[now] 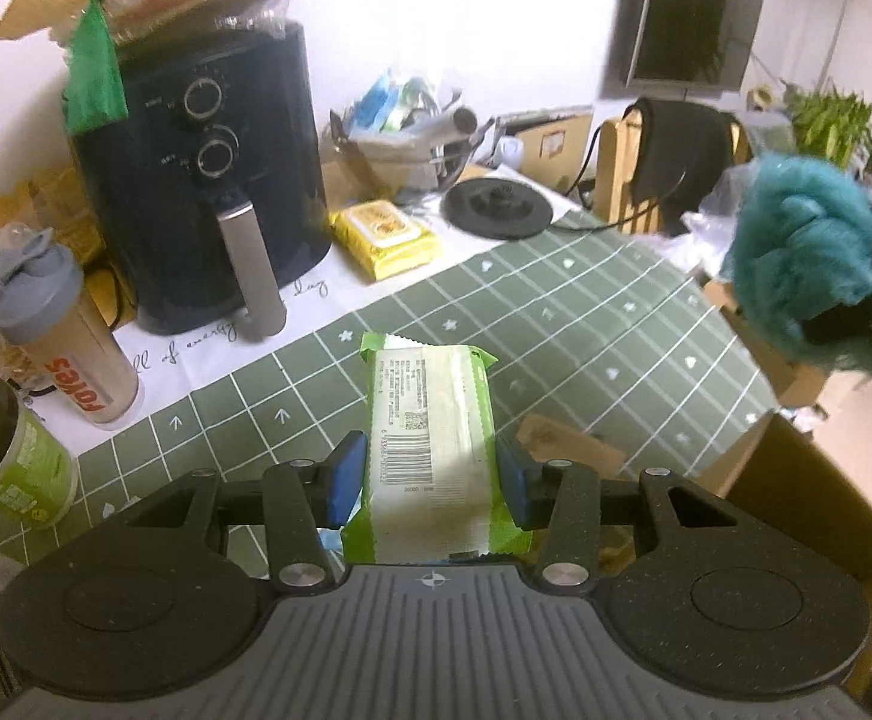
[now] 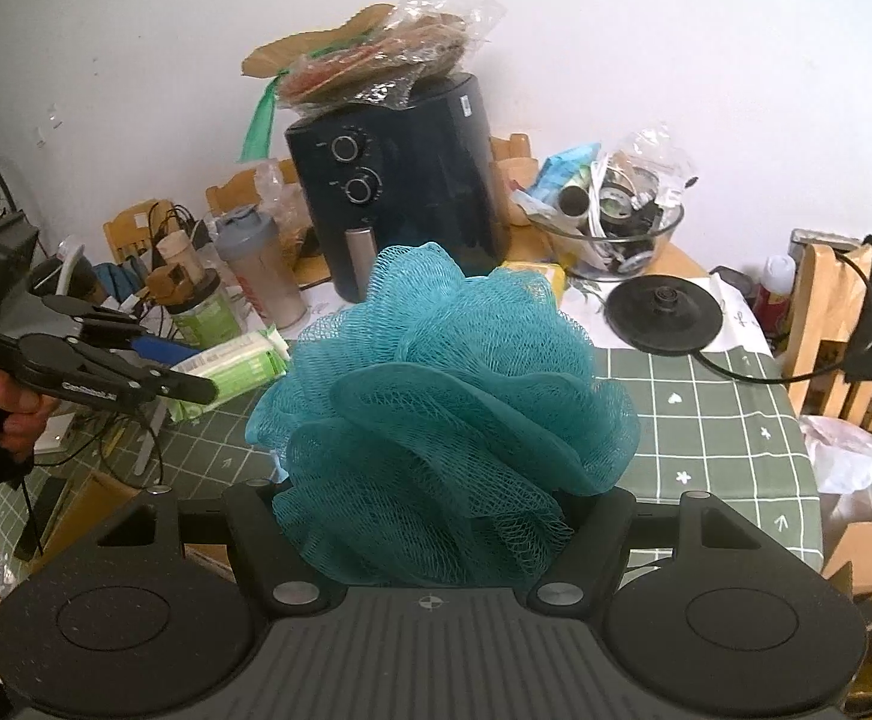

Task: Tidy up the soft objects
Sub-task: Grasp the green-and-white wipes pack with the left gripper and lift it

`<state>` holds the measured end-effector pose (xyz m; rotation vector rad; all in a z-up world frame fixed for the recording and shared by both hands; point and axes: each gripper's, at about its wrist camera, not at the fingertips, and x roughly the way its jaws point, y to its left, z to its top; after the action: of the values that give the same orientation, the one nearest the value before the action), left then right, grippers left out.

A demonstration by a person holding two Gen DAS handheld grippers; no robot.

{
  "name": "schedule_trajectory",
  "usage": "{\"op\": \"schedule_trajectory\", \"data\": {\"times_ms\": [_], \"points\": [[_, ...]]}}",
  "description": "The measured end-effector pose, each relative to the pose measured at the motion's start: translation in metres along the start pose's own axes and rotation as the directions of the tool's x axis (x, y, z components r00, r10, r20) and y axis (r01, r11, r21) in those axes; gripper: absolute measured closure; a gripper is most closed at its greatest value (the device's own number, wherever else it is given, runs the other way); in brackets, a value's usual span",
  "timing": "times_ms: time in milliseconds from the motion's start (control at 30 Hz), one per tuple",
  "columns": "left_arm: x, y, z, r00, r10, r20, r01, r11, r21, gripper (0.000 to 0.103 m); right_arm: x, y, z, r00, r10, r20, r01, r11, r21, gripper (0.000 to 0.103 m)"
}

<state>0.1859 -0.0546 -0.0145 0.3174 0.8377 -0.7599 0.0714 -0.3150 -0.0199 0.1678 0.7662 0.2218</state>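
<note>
Gripping a green and white tissue pack (image 1: 430,450), the left gripper (image 1: 430,474) has its blue pads (image 1: 346,477) pressed on both long sides, and the pack hangs clear above the green checked tablecloth (image 1: 586,324). Over on the right, the right gripper (image 2: 430,516) is clamped around a big teal bath sponge (image 2: 442,420), the mesh bulging out above the jaws and hiding the fingertips. From that side you can see the hand (image 2: 10,408) carrying the left tool, the pack sticking out ahead of it near the table's left edge. Behind both stands a black air fryer (image 1: 208,174), with a grey-lidded shaker bottle (image 1: 64,330) to its left and a yellow wipes pack (image 1: 385,237) to its right.
</note>
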Motion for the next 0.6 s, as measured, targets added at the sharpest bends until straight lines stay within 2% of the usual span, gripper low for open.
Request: {"op": "schedule_trajectory", "data": {"times_ms": [167, 600], "points": [[-0.021, -0.009, -0.005, 0.999, -0.039, 0.016, 0.040, 0.997, -0.070, 0.058, -0.003, 0.003, -0.001, 0.999, 0.040, -0.001, -0.040, 0.999, -0.001, 0.031], [-0.059, -0.037, -0.039, 1.000, 0.003, -0.002, -0.003, 0.988, -0.153, 0.058, -0.013, 0.023, -0.011, 0.992, 0.119, -0.029, -0.120, 0.992, -0.044, 0.031]]}}
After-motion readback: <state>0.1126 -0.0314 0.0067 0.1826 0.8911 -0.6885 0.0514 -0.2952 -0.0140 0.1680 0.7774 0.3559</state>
